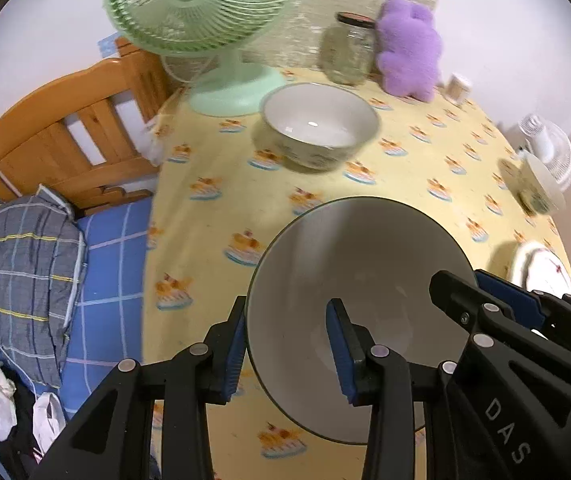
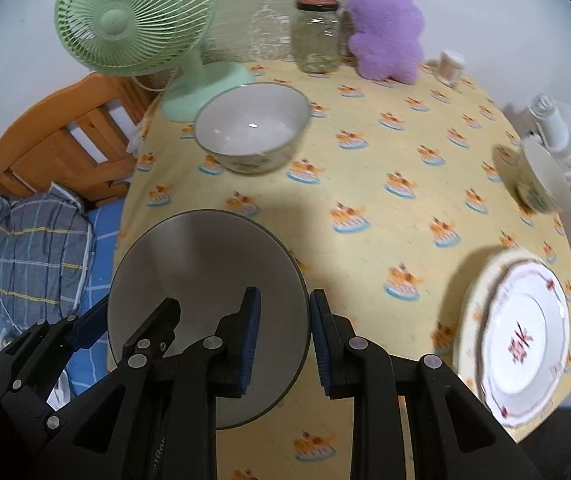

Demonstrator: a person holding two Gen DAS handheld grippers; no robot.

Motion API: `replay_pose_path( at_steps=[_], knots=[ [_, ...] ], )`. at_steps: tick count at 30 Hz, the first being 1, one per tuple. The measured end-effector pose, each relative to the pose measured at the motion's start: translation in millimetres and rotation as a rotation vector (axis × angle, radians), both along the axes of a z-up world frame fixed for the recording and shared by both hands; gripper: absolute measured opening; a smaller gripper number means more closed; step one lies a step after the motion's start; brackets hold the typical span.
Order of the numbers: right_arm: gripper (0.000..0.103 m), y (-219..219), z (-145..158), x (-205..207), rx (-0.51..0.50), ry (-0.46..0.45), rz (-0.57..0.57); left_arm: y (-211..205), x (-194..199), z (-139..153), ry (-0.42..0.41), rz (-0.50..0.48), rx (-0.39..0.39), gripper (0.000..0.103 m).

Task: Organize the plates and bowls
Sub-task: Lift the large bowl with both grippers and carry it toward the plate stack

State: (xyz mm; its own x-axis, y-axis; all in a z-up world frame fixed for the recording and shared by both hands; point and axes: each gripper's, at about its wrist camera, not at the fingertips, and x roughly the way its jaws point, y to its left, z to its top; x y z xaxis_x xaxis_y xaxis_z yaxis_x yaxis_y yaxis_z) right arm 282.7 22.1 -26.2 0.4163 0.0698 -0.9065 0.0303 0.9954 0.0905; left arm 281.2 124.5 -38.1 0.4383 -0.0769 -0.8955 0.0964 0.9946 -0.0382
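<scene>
Carrying a plain grey-white ceramic bowl (image 1: pixel 349 304) with both tools, the left hand-held gripper (image 1: pixel 289 348) pinches the bowl's left rim, one pad outside and one inside. In this left view a patterned white bowl (image 1: pixel 319 124) stands far on the yellow printed counter (image 1: pixel 213 216), the likely nesting target; keeping the rim level should help.

From the right view, the right hand-held gripper (image 2: pixel 285 340) is closed on the bowl's right rim. A white flowered plate (image 2: pixel 525 340) lies near right, a second small bowl (image 2: pixel 541 180) far right; moving both grips together should avoid twisting.
</scene>
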Motion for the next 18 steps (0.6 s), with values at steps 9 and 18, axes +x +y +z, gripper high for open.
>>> replay_pose_path(
  at_steps=[9,18],
  knots=[
    [0.029,-44.8,-6.4,-44.7,0.003,0.026,-0.080,-41.6,-35.1,-6.9,0.027,-0.067,-0.010,0.038],
    [0.029,-83.0,-14.1,-65.2,-0.011,0.063,-0.072,-82.0,-52.7,-17.9,0.078,-0.063,-0.023,0.038]
  ],
)
